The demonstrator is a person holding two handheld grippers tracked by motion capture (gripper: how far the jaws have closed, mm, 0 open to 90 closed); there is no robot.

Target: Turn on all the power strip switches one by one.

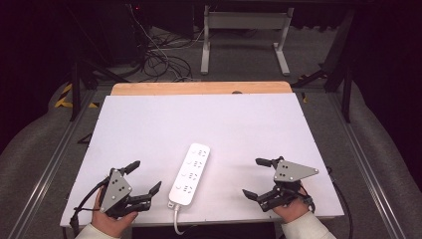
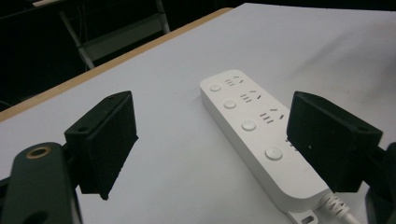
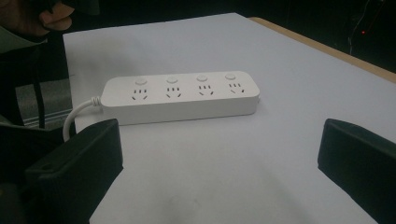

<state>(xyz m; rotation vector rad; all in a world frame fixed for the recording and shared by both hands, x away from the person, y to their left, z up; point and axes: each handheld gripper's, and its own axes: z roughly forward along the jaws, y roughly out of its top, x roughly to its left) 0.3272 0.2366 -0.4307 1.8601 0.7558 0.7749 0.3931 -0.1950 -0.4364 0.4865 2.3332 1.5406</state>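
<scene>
A white power strip [image 1: 189,175] with several sockets and round buttons lies near the front middle of the white table [image 1: 209,129], its cable [image 1: 175,219] running off the front edge. My left gripper [image 1: 144,177] rests at the front left, open, with nothing between its jaws. My right gripper [image 1: 256,178] rests at the front right, open and empty too. The left gripper view has the strip [image 2: 254,123] just ahead and to the right, partly behind the right jaw. In the right gripper view the strip [image 3: 180,95] lies broadside ahead, apart from the jaws.
The table's wooden back edge [image 1: 199,88] lies beyond the white top. Behind it on the floor are a tangle of cables [image 1: 159,55] and a white metal frame [image 1: 244,35]. Metal rails [image 1: 54,159] run along both sides of the table.
</scene>
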